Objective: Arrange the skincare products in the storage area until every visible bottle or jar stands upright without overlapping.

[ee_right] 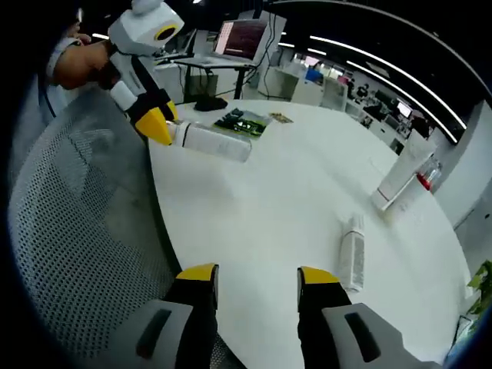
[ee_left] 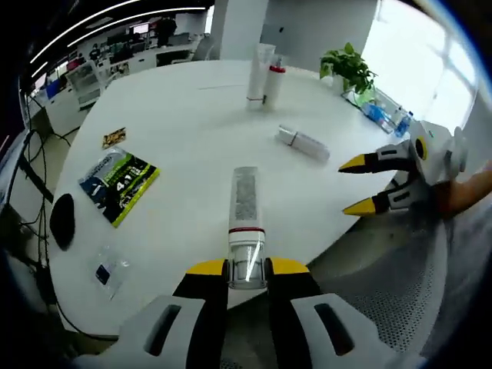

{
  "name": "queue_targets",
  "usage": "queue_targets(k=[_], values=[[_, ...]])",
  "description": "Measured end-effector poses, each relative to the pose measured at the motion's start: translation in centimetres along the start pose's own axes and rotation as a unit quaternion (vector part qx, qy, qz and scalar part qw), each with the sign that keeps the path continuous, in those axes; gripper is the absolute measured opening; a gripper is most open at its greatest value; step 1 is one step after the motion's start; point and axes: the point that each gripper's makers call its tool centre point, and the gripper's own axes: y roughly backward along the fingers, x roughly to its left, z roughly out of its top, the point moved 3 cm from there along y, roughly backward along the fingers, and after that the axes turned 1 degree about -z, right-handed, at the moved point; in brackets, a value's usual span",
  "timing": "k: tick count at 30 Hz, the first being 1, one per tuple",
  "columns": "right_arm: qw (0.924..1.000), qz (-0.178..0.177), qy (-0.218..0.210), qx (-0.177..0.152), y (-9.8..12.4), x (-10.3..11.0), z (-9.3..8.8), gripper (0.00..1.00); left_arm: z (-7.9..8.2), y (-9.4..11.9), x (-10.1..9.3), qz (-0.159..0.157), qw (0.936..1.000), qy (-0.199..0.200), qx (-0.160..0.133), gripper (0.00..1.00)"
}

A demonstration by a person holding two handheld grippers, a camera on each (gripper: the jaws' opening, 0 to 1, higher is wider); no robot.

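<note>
- Our left gripper (ee_left: 247, 267) is clamped on the clear cap end of a lying tube (ee_left: 245, 223), at the near edge of the white table (ee_left: 184, 131); the right gripper view shows the same grip (ee_right: 163, 127) w/ the tube (ee_right: 211, 141) flat on the table edge
- Our right gripper (ee_right: 252, 278) hangs spread w/ nothing between the jaws, over the table edge; in the left gripper view it (ee_left: 355, 184) sits off to the side, jaws apart, near a mesh chair (ee_left: 400, 292)
- Two products already upright at the far side: a tall white tube (ee_left: 259, 73) and, touching or just beside it, a red-capped bottle (ee_left: 273, 83)
- A small white bottle (ee_left: 302, 142) lies on its side mid-table, well apart from the upright pair
- Step in hand, as we judge it: standing up the gripped tube; approx. two of four done
- Next move calls for tipping the tube up onto its cap end and letting go gently; narrow base, so it may topple
- After that, the free right gripper could take the small lying bottle (ee_right: 352, 261)
- Also on the table: green packet (ee_left: 119, 184), plant (ee_left: 350, 68) at the far edge
</note>
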Motion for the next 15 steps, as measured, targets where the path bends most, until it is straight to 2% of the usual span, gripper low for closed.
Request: queue_targets(k=[2, 5, 8, 10, 15], values=[[0.9999, 0.001, 0.009, -0.007, 0.2, 0.0, 0.3, 0.33, -0.7, 0.1, -0.7, 0.002, 0.9998, -0.016, 0.009, 0.15], [0.9999, -0.005, 0.006, -0.012, 0.2, -0.1, 0.5, 0.32, -1.1, 0.3, -1.1, 0.011, 0.9997, -0.023, 0.004, 0.15], [0.9999, -0.001, 0.013, 0.004, 0.1, -0.1, -0.1, 0.31, -1.5, 0.3, -1.3, 0.023, 0.9993, -0.029, -0.001, 0.15], [1.0000, 0.002, 0.008, 0.003, 0.2, -0.1, 0.0, 0.31, -1.8, 0.3, -1.6, 0.032, 0.9983, -0.049, -0.001, 0.15], [1.0000, 0.002, 0.005, -0.003, 0.3, -0.2, 0.2, 0.32, -1.9, 0.1, -2.1, 0.028, 0.9980, -0.056, -0.013, 0.15]])
